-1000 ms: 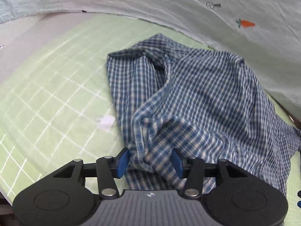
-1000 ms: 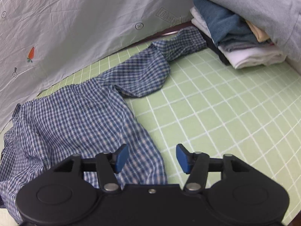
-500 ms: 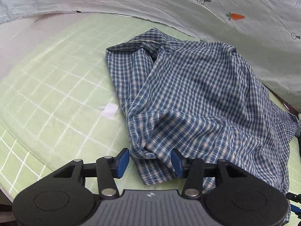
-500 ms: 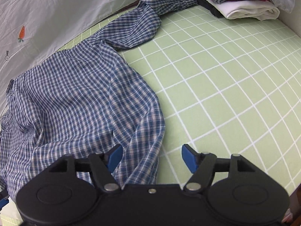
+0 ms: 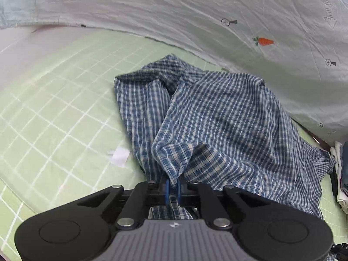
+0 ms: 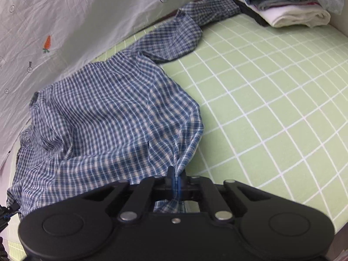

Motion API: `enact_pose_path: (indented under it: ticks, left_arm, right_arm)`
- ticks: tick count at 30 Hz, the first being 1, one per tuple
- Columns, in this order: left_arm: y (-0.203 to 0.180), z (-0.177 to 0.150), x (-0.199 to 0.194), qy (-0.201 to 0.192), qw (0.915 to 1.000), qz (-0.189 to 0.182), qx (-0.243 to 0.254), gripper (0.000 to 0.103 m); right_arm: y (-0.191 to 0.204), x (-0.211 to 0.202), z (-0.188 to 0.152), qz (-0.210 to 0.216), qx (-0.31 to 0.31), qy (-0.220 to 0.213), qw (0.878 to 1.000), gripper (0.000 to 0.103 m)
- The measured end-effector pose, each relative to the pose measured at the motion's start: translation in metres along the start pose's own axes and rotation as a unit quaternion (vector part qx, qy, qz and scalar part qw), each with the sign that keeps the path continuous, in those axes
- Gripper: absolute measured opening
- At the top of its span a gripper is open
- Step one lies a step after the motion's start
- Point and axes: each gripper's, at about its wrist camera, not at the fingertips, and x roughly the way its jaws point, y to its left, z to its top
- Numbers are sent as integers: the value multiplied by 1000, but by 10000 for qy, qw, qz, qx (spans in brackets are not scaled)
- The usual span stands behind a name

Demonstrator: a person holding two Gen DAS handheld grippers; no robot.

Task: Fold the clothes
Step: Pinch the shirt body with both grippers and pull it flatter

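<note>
A blue and white checked shirt (image 5: 217,117) lies crumpled on a green mat with a white grid. My left gripper (image 5: 173,188) is shut on a pinched fold of the shirt's near hem, and the cloth rises in a peak from its blue pads. In the right wrist view the same shirt (image 6: 104,117) spreads to the left, one sleeve (image 6: 184,32) stretching toward the back. My right gripper (image 6: 176,183) is shut on the shirt's near right edge, with the cloth bunched between its pads.
The green grid mat (image 6: 271,108) lies bare to the right of the shirt. A pale printed sheet (image 5: 195,10) hangs behind it. A stack of folded clothes (image 6: 282,6) sits at the back right. A small white scrap (image 5: 119,156) lies on the mat left of the shirt.
Both grippers went from open to shut, each pinching the shirt's near edge. The cloth now pulls up into a peak at each grip. The right gripper moved in toward the shirt.
</note>
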Motion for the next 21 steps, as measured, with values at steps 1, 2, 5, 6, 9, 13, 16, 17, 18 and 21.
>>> enact_pose_path:
  ticks: [1, 2, 5, 6, 9, 13, 16, 17, 18, 21]
  left_arm:
    - [-3, 6, -12, -139, 9999, -37, 69, 6]
    - [-5, 13, -25, -251, 9996, -98, 90, 6]
    - [-10, 35, -68, -561, 9975, -431, 37, 5]
    - [-11, 41, -84, -673, 9962, -559, 9, 5]
    - [-12, 56, -121, -913, 9896, -1104, -121, 6]
    - [-12, 57, -113, -628, 9955, -675, -240, 9]
    - [-7, 41, -80, -117, 9997, 152, -167, 9]
    - [-3, 34, -69, 59, 9994, 309, -173, 9]
    - [0, 29, -62, 196, 9987, 420, -204, 9]
    - [8, 18, -54, 370, 9976, 533, -233, 15]
  right_arm:
    - [-2, -9, 4, 122, -2, -130, 9998, 2]
    - [-6, -21, 8, 243, 78, -242, 9994, 2]
    - [-18, -54, 25, 663, 408, -538, 9955, 2]
    - [-23, -67, 33, 869, 594, -639, 9924, 2]
    - [-31, -100, 47, 1337, 977, -977, 9813, 2]
    - [-33, -96, 52, 1053, 967, -884, 9858, 2]
    - [-28, -71, 40, 102, 469, -470, 9977, 2]
    - [-26, -62, 36, -196, 296, -335, 9988, 4]
    - [-24, -54, 32, -481, 101, -217, 9986, 6]
    - [-16, -38, 21, -1203, -623, -14, 9908, 24]
